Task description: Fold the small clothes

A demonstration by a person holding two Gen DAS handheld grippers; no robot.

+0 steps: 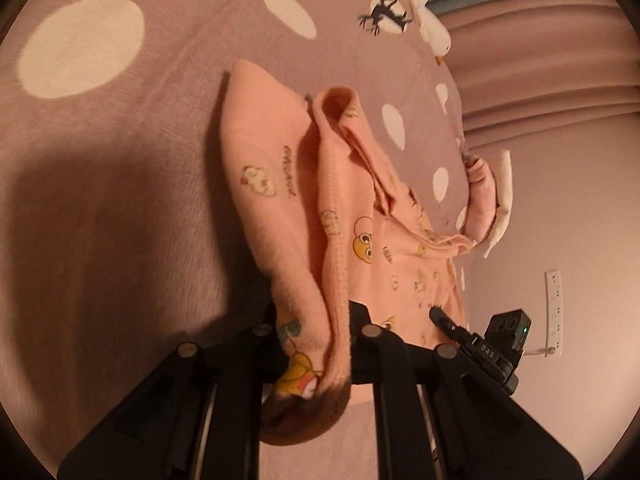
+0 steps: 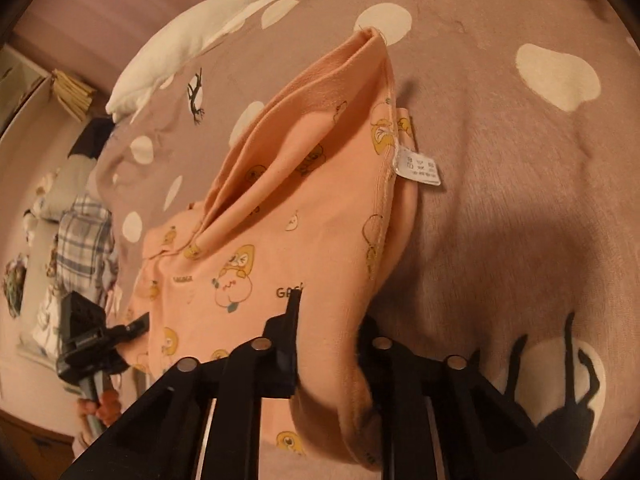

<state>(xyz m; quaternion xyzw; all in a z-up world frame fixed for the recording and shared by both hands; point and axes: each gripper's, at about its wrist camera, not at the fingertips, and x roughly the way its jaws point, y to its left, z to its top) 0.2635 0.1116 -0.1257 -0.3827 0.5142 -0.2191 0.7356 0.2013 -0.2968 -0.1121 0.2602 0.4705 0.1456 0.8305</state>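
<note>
Right wrist: peach garment (image 2: pixel 280 216) lengthwise away from the camera, label (image 2: pixel 418 168) rightward.

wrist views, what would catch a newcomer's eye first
A peach garment printed with yellow cartoon figures fills the middle of both views, bunched and clamped in the left gripper and right gripper. It lies on a mauve bedspread with large white spots.

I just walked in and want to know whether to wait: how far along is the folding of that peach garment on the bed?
Early stage. Done: the peach garment is bunched lengthwise on the dotted bedspread, not yet a neat fold. In hand: the left gripper and the right gripper are each shut on an end of the cloth. Left: flattening the creases, finishing the folds and laying it down tidy.
</note>
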